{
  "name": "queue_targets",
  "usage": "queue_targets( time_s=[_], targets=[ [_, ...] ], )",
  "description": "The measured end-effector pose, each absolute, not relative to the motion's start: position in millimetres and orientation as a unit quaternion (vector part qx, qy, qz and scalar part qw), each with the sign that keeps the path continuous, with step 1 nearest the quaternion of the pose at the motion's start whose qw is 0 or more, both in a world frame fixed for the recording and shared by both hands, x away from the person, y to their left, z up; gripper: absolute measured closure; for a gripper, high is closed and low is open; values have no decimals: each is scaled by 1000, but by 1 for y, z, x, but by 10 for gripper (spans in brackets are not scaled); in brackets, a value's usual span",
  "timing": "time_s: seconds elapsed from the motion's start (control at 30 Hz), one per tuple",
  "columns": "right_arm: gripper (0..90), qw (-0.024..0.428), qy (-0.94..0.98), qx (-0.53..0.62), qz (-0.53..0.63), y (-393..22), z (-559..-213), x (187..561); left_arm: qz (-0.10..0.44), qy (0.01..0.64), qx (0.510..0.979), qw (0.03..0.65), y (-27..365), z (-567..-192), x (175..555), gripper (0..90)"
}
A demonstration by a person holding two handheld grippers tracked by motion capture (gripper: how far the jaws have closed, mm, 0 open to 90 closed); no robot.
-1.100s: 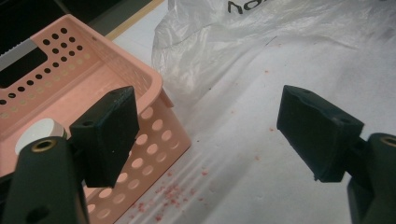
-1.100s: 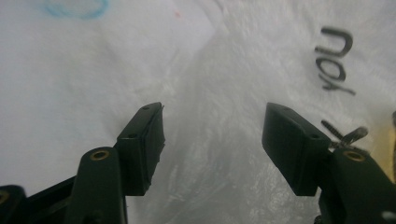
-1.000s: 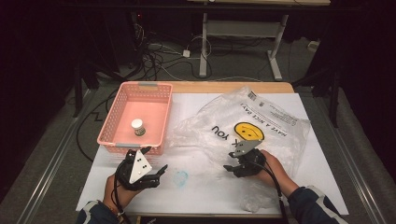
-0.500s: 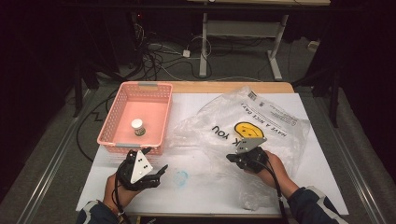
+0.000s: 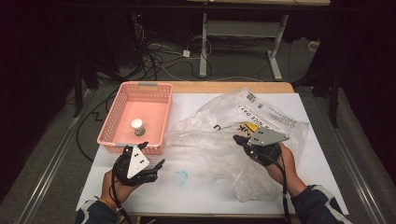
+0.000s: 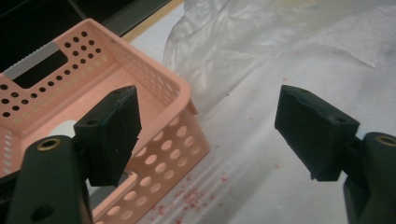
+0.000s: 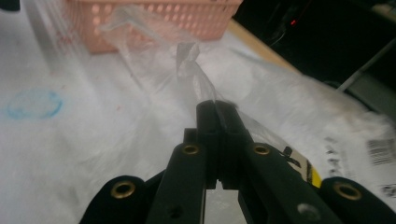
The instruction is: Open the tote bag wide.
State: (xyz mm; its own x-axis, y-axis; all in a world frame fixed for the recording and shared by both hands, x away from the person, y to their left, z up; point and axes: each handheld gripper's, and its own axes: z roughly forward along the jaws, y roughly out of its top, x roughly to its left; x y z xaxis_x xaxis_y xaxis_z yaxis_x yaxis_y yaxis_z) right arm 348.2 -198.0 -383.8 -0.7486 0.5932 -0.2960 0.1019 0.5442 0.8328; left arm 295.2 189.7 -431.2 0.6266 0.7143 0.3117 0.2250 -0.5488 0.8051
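1. Clear plastic bag [image 5: 224,140] sprawls across the white desk [image 5: 322,163], right of the basket; since a second ago its near fold is lifted off the surface.
2. Right tongs [image 7: 217,109] have just closed, now clamped on that fold and raised. Judgement: bag is secured for opening or moving.
3. Pink basket [image 5: 112,133] holds one small white-capped jar [image 5: 137,126].
4. Left tongs [image 6: 205,130] gape empty beside the basket's near corner.
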Motion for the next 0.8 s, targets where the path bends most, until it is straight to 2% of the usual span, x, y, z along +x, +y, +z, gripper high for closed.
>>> queue_targets(
  time_s=[0.23, 0.37, 0.43, 0.57, 0.8],
  targets=[
    [900, 321, 804, 213, 454, -204, -368, 344, 344, 325, 796, 377, 209, -400, 313, 214],
    [900, 323, 797, 213, 465, -208, -360, 341, 340, 345, 792, 372, 218, -386, 330, 206],
    [900, 305, 798, 212, 474, -209, -355, 340, 343, 345, 797, 359, 219, -381, 341, 205],
    [900, 317, 792, 206, 479, -210, -345, 337, 351, 354, 796, 342, 223, -374, 363, 206],
    [900, 321, 788, 203, 485, -208, -337, 336, 283, 392, 822, 301, 228, -381, 411, 218]
  ],
)
